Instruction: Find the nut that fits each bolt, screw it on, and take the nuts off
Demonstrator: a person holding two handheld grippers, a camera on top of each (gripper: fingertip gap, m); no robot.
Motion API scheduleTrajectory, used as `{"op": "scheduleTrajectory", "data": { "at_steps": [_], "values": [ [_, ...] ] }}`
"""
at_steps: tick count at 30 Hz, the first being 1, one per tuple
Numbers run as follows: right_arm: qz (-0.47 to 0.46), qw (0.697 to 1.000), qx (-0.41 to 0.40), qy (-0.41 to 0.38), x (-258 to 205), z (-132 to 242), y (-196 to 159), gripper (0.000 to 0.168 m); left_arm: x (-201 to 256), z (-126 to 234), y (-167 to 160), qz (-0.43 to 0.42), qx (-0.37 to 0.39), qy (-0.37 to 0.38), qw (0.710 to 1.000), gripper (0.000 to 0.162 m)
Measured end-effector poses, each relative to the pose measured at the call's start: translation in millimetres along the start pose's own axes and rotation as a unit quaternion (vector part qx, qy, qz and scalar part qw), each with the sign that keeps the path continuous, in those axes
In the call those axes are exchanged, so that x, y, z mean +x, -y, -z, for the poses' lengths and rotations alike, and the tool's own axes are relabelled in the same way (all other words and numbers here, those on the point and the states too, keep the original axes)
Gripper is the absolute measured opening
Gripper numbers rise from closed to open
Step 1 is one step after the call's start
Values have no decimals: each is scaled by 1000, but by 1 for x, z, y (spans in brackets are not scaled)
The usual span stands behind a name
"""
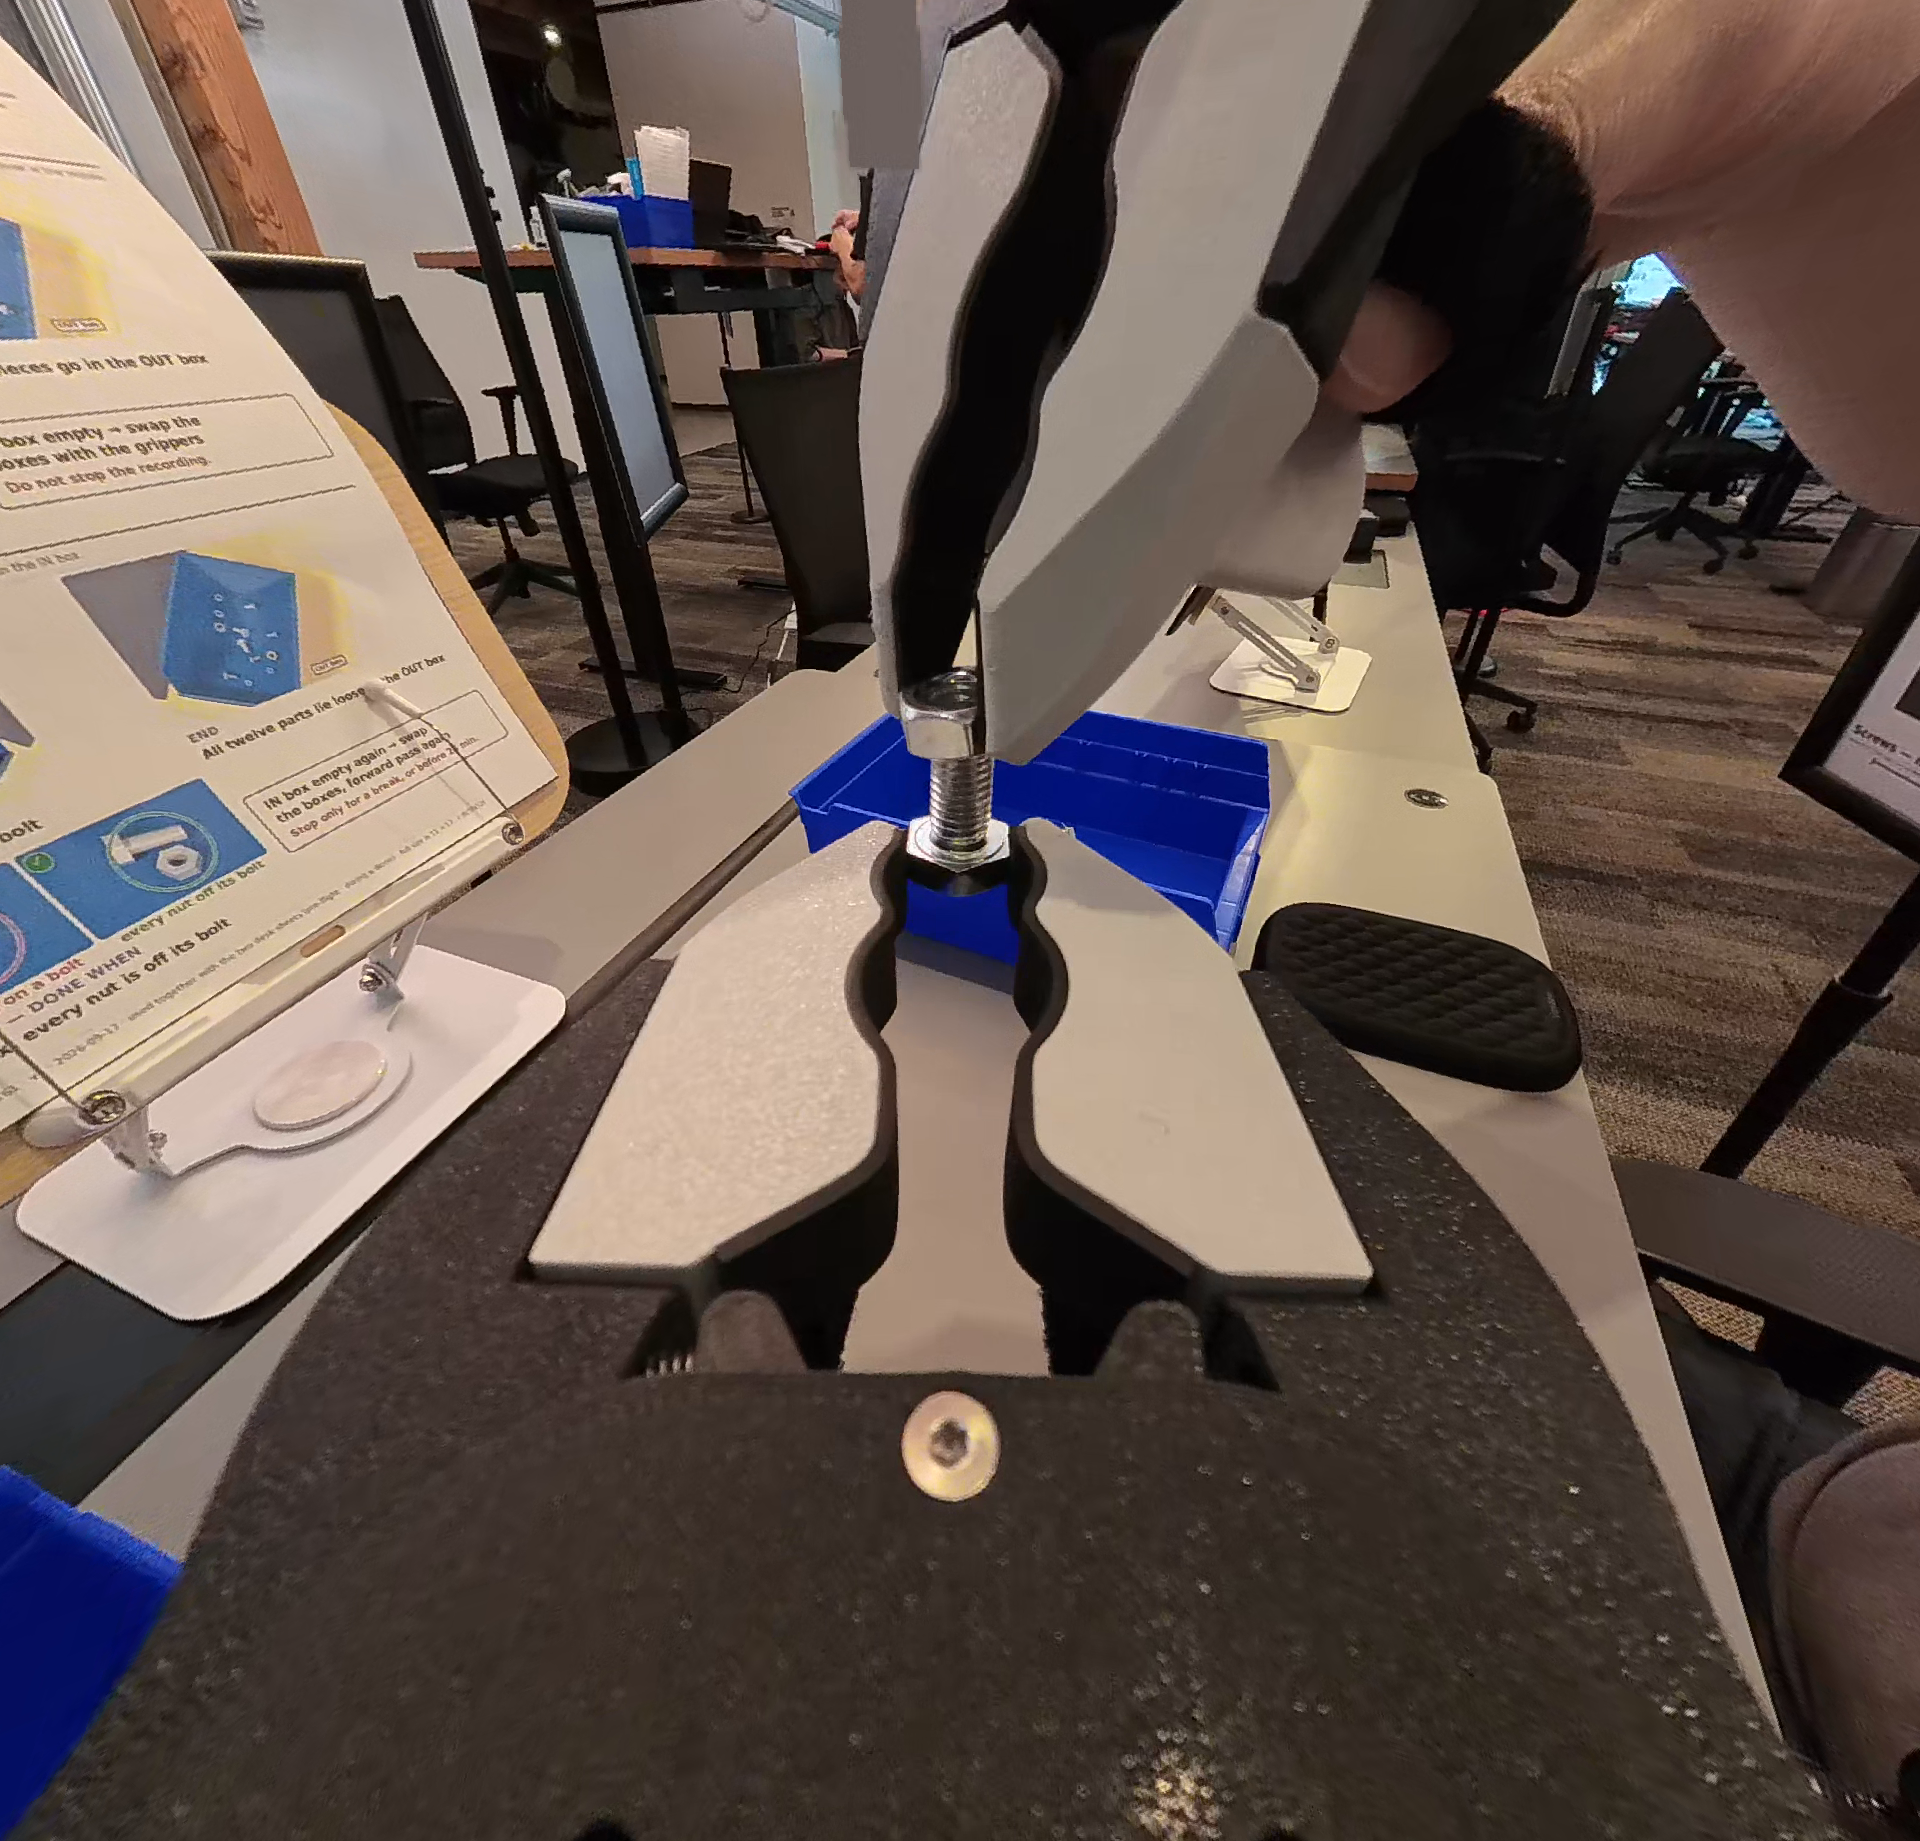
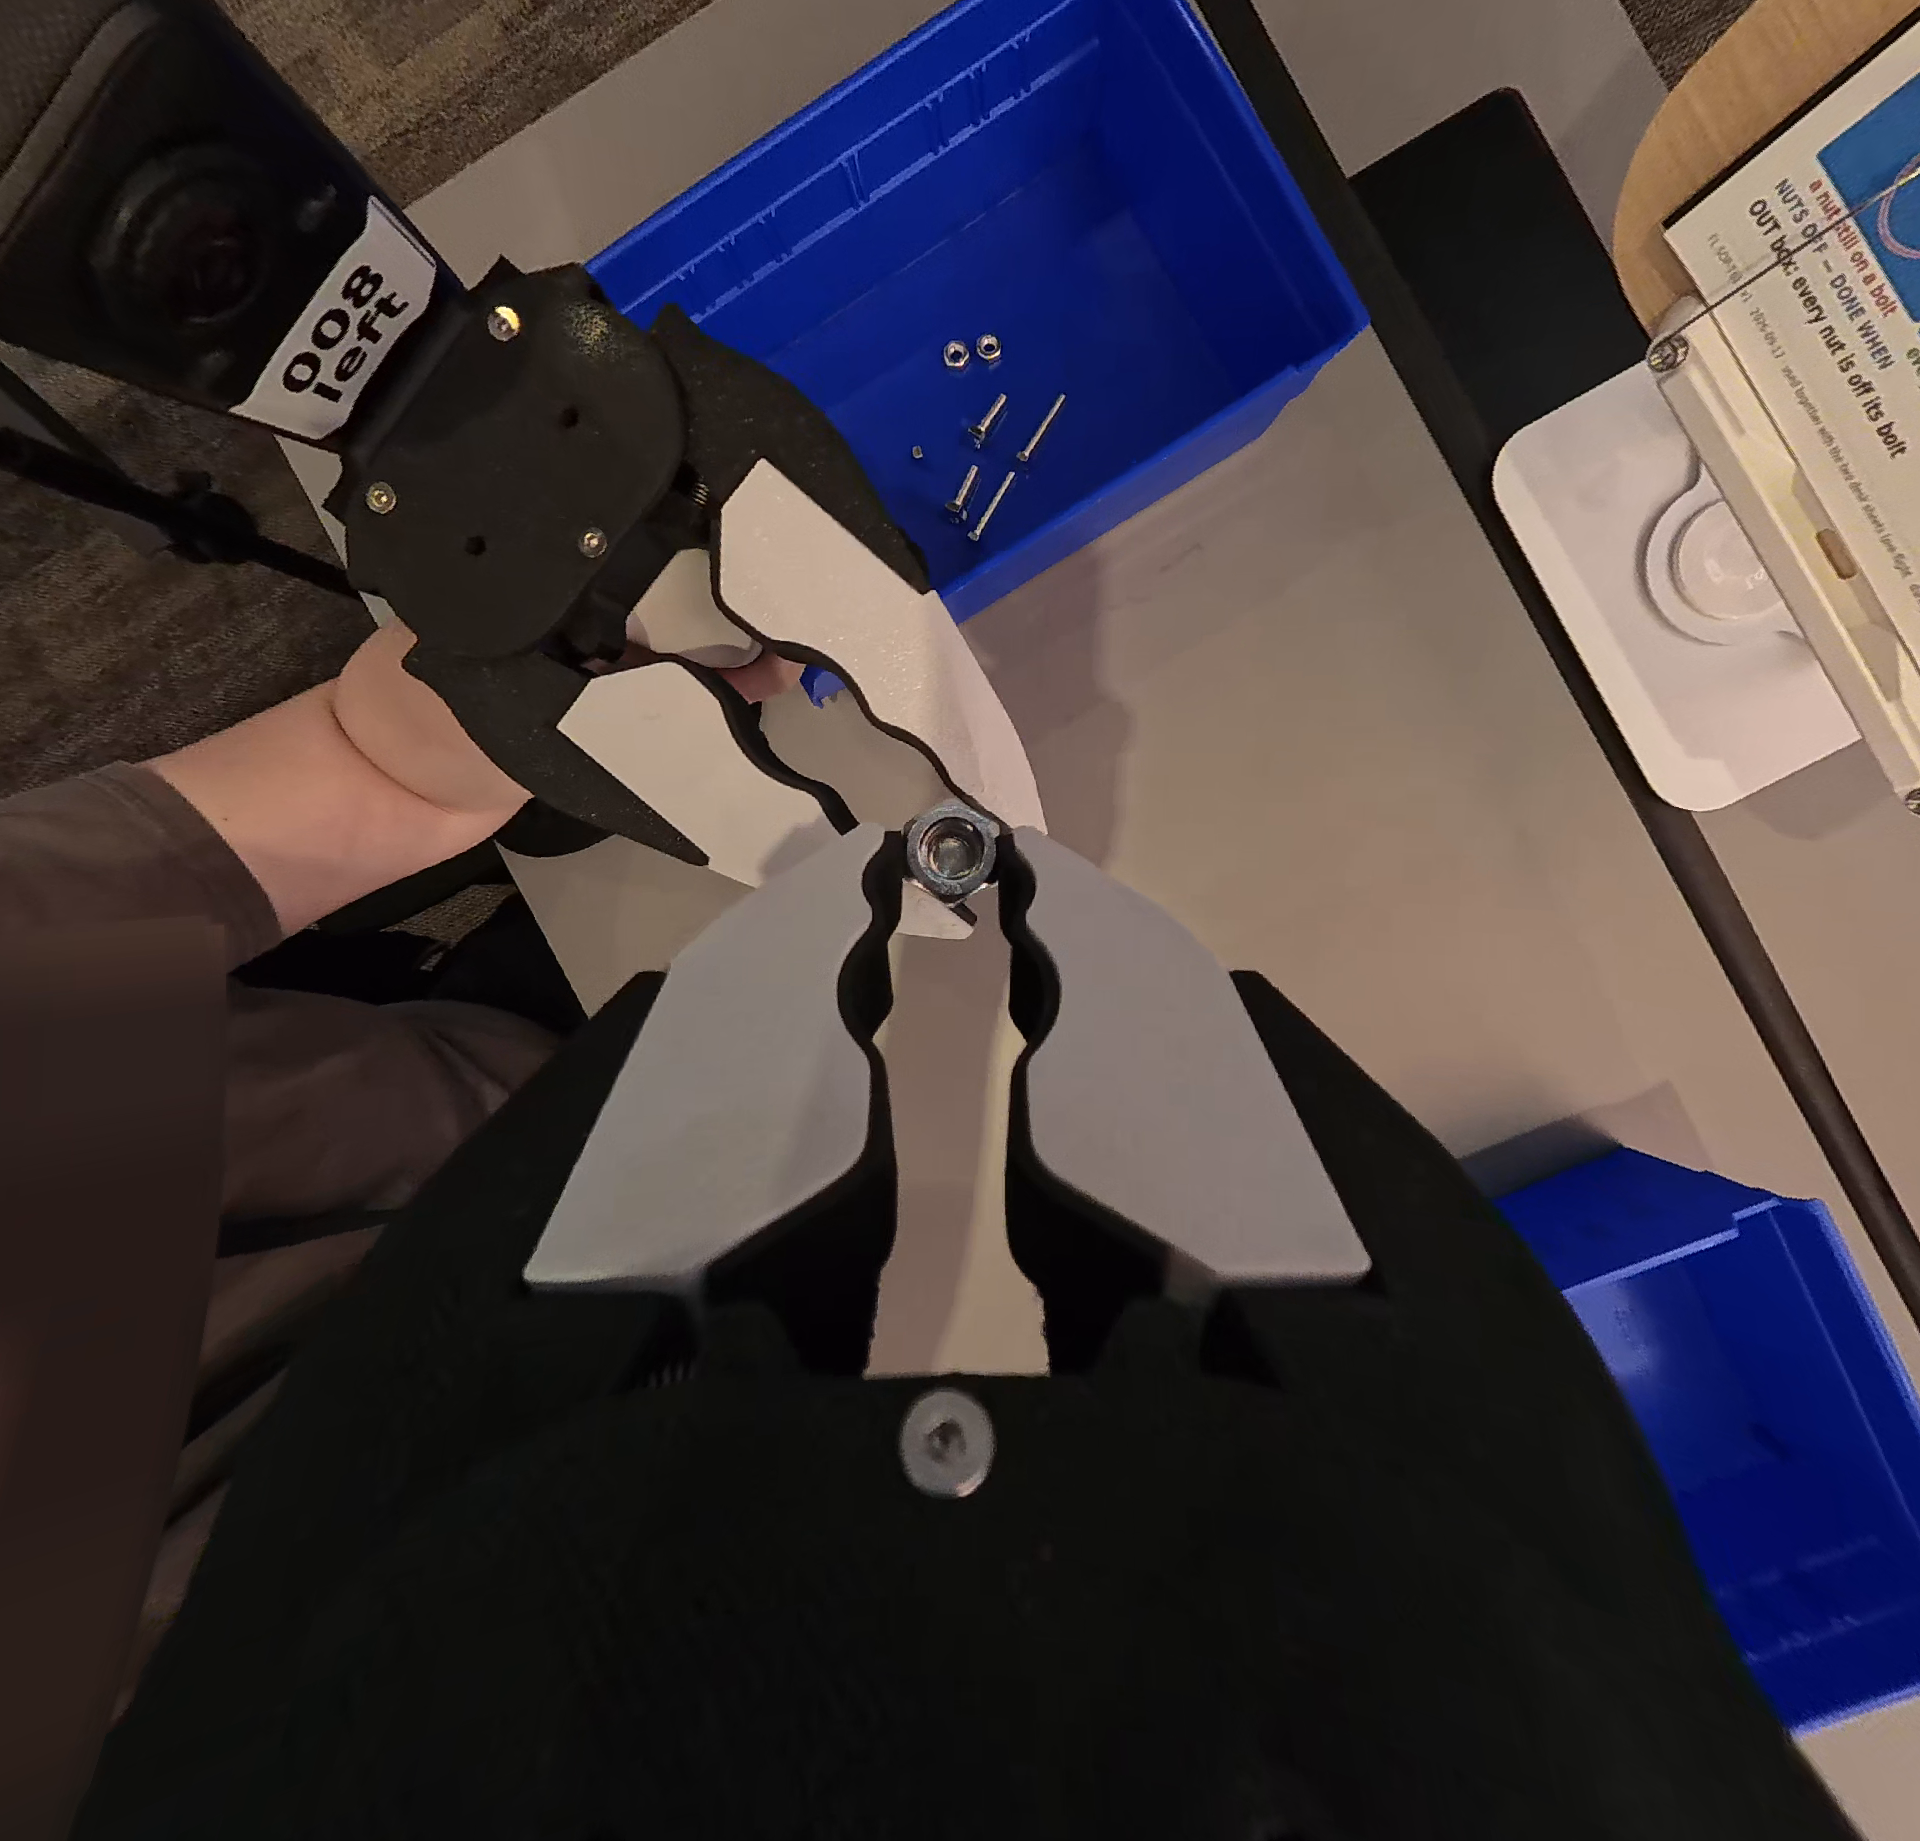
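A large silver bolt (image 1: 958, 792) stands upright over the table. My left gripper (image 1: 956, 861) is shut on its hex head at the bottom. A silver hex nut (image 1: 938, 713) sits on the top end of the thread. My right gripper (image 1: 948, 716) comes down from above and is shut on that nut. In the right wrist view I look straight down on the nut (image 2: 950, 849) between my right gripper's (image 2: 950, 856) tips. The left gripper's fingers (image 2: 862, 617) reach in from the upper left beneath it. The bolt's shaft is hidden there.
A blue bin (image 2: 1226, 264) behind the bolt holds small nuts (image 2: 971, 349) and several thin bolts (image 2: 992, 461); it also shows in the left wrist view (image 1: 1153, 804). A second blue bin (image 2: 1725, 1428) is near. An instruction sheet stand (image 1: 239, 669) is left, a black pad (image 1: 1418, 996) right. Only a small space, under 4 cm, lies between the two pairs of fingers.
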State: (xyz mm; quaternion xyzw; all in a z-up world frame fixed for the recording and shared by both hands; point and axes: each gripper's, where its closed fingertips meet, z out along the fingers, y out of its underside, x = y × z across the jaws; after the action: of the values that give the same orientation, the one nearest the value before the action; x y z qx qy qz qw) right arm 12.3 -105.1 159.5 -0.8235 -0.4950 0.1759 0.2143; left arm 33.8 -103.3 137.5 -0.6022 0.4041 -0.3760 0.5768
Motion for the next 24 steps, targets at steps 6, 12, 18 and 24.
{"op": "scheduleTrajectory", "data": {
  "at_steps": [6, 12, 18, 24],
  "values": [
    [25, 1000, 7, -3, -2, 0, 2, 19, -1, 3, 3, 3, 8, -1, 1000, 18],
    [68, 998, 2, -2, -6, 2, 1, 19, 3, 4, 3, -2, 6, -16, 1000, 18],
    [48, 999, -11, -23, 1, -1, -2, 19, -2, 0, -1, -7, -7, 12, 1000, 18],
    [-16, 999, -7, -35, 14, -8, -2, 19, -15, -6, -8, -17, -24, 76, 997, 18]
  ]
}}
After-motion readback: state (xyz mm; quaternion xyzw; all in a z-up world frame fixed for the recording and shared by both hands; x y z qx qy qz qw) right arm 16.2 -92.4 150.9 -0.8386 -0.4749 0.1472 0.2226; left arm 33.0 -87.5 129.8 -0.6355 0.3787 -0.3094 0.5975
